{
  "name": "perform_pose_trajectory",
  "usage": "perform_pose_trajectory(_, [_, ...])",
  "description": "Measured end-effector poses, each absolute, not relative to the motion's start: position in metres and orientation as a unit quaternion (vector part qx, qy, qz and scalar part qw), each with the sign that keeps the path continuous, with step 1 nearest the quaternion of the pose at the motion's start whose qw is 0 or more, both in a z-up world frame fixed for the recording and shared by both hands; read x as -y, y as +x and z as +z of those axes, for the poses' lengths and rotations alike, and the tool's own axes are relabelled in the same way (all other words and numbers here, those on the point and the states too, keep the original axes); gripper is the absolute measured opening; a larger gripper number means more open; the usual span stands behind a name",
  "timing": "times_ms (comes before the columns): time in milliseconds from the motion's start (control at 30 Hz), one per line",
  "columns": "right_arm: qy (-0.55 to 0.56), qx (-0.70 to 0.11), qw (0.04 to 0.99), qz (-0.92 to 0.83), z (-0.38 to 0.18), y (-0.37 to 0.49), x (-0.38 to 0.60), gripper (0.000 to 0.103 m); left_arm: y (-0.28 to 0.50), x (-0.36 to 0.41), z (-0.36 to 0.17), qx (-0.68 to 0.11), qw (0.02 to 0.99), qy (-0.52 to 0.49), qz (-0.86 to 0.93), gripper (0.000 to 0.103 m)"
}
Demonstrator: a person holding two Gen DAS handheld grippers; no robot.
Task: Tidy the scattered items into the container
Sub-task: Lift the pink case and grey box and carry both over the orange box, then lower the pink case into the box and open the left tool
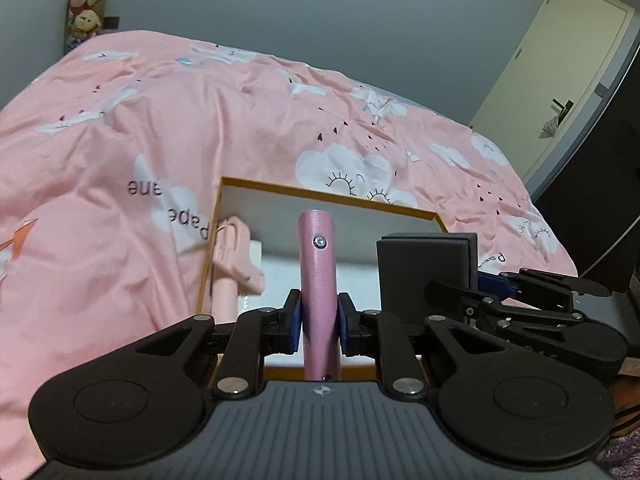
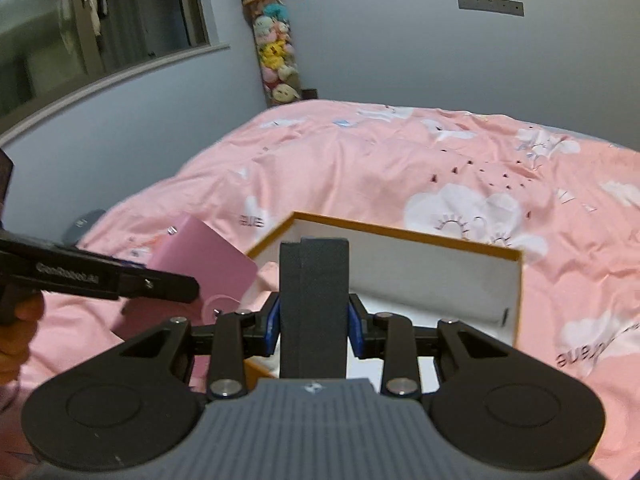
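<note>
An open box [image 1: 332, 196] with an orange rim and white inside lies on the pink bedspread; the right wrist view shows the same box [image 2: 404, 234]. My left gripper [image 1: 319, 322] is shut on a pink leather case [image 1: 317, 280], held edge-on over the box. My right gripper [image 2: 314, 324] is shut on a dark grey box [image 2: 314, 304], also held above the open box. In the left wrist view that dark grey box [image 1: 424, 272] hangs at the right. In the right wrist view the pink case [image 2: 200, 264] shows at the left. A pale pink item [image 1: 236, 264] leans inside the box's left wall.
The pink bedspread [image 1: 180, 128] with white cloud prints fills most of both views. A column of plush toys [image 2: 276, 52] stands in the far corner. A window [image 2: 100, 20] is on the left wall. A door [image 1: 560, 64] is at the far right.
</note>
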State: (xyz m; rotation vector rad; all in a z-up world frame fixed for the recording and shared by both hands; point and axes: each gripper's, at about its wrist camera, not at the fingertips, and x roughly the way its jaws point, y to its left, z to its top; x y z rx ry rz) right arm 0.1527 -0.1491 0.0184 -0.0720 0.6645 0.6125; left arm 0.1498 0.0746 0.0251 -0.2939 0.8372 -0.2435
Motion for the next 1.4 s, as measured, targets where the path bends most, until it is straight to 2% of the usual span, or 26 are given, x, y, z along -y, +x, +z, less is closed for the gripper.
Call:
perform_pose_trajectory(267, [-0.091, -0.354, 0.891, 0.269, -0.001, 0.185, 0.145, 0.036, 0.21, -0.055, 0.0, -0.434, 0.884, -0.127, -0.123, 0.021])
perform_pose_trajectory(467, [-0.122, -0.383, 0.877, 0.263, -0.016, 0.203, 0.139, 0.036, 0.251, -0.035, -0.039, -0.479, 0.857, -0.125, -0.139, 0.021])
perform_pose_trajectory(833, [-0.144, -0.421, 0.856, 0.262, -0.036, 0.228, 0.135, 0.036, 0.301, -0.027, -0.081, -0.53, 0.811, -0.195, -0.154, 0.021])
perform_pose_trajectory(1033, [-0.15, -0.439, 0.849, 0.251, -0.044, 0.238, 0.135, 0.036, 0.314, -0.03, -0.103, -0.562, 0.792, -0.194, -0.14, 0.021])
perform_pose_trajectory(1133, [-0.157, -0.446, 0.845, 0.25, -0.049, 0.239, 0.133, 0.036, 0.315, -0.035, -0.104, -0.57, 0.788, -0.19, -0.133, 0.026])
perform_pose_trajectory(1200, [-0.159, -0.448, 0.843, 0.252, -0.051, 0.239, 0.132, 0.036, 0.314, -0.035, -0.103, -0.569, 0.798, -0.16, -0.116, 0.034])
perform_pose_trajectory(1400, [-0.16, -0.453, 0.839, 0.256, -0.056, 0.24, 0.13, 0.036, 0.311, -0.032, -0.098, -0.563, 0.811, -0.118, -0.107, 0.036])
